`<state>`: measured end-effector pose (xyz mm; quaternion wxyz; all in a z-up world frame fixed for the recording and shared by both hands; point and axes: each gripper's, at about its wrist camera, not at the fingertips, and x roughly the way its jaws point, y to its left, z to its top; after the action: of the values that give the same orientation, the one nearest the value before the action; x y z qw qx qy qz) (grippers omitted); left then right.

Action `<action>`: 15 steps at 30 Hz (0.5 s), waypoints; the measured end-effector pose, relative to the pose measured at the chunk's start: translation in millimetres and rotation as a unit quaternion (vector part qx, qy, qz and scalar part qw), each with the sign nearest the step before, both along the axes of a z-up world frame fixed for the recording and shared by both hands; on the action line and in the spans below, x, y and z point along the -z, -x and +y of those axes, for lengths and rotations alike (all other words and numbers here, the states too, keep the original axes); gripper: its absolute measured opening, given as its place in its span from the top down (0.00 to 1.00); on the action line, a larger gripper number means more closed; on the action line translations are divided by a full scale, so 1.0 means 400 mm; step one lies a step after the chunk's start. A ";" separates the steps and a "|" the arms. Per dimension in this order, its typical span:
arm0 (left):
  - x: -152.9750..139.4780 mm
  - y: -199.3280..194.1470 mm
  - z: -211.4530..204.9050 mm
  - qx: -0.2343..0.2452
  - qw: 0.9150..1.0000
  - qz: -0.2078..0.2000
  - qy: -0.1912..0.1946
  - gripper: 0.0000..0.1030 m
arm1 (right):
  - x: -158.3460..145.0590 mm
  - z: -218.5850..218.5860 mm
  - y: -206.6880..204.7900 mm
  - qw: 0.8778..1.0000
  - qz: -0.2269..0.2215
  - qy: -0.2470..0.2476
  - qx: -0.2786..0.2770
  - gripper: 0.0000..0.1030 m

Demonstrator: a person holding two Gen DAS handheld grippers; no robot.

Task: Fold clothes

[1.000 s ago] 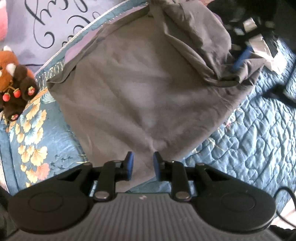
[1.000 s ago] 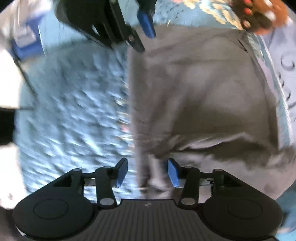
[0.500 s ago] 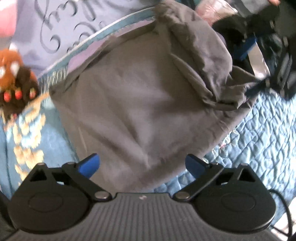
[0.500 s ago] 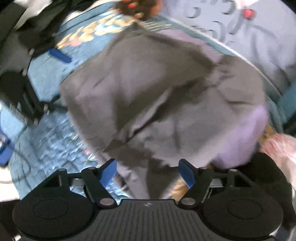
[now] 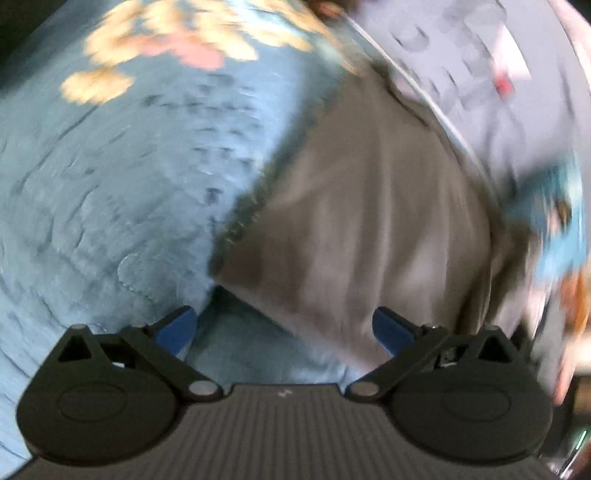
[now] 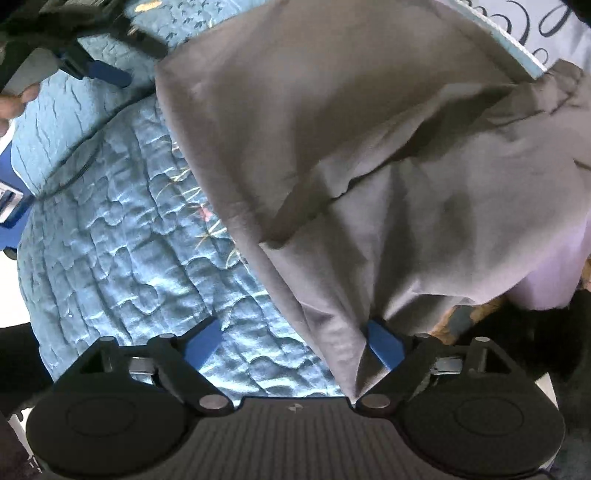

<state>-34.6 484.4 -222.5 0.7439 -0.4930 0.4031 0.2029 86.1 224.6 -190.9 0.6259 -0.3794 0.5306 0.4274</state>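
Fingers (image 6: 384, 343) of your right gripper (image 6: 293, 343) are spreading, grey cloth (image 6: 369, 166) brushing one; your left gripper (image 5: 284, 330) is gaping wide, the cloth's corner lying ahead on the bed (image 5: 110, 184).

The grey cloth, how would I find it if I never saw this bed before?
Look for the bed's big blue quilt with its wavy stitching. Spread over it, reaching up toward the pale sheet with dark curly writing, lies the grey cloth, with one side folded over itself. It is the only plain, patternless fabric there.
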 end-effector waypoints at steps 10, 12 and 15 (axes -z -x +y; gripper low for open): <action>0.151 0.043 0.026 -0.251 0.934 -0.147 0.207 0.01 | 0.015 0.028 -0.010 1.000 0.005 0.001 0.015 0.11; 0.176 0.055 0.027 -0.295 0.914 -0.165 0.224 0.02 | 0.018 0.032 -0.012 1.000 0.006 0.000 0.016 0.10; 0.188 0.053 0.030 -0.326 0.896 -0.188 0.237 0.21 | 0.021 0.033 -0.017 1.000 0.008 -0.002 0.020 0.10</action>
<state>-56.0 496.3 -297.7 0.5589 -0.7874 0.1085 0.2363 93.1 237.8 -199.3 0.6310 -0.3639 0.5421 0.4189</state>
